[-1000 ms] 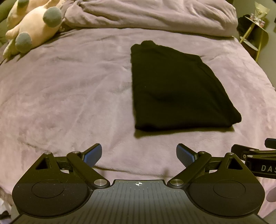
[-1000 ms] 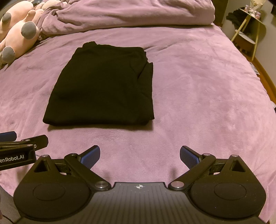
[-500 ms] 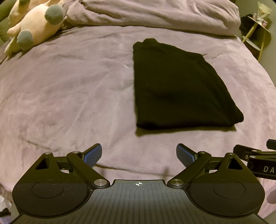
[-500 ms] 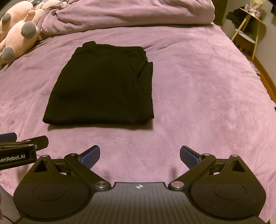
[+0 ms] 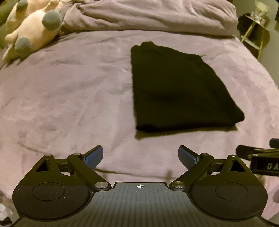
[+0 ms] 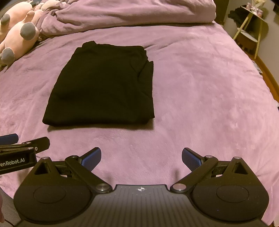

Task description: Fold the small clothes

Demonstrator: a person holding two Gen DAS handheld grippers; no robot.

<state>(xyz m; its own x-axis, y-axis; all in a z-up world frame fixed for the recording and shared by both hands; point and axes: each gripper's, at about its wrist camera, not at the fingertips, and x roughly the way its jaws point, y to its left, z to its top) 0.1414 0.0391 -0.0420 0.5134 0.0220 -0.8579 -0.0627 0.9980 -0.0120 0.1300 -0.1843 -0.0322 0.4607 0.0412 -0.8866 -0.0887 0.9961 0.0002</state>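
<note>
A black garment lies folded into a flat rectangle on the purple bed cover; it also shows in the right wrist view. My left gripper is open and empty, held back near the bed's front edge, short of the garment's near edge. My right gripper is open and empty, also short of the garment, a little to its right. Each gripper's side shows at the edge of the other's view.
Pink plush toys lie at the bed's far left. A bunched purple duvet runs along the far edge. A small side table stands beyond the bed's right side.
The left wrist view has shifted slightly, so the garment sits a little lower and more to the left in it. The right gripper has barely moved. Both stay open.
</note>
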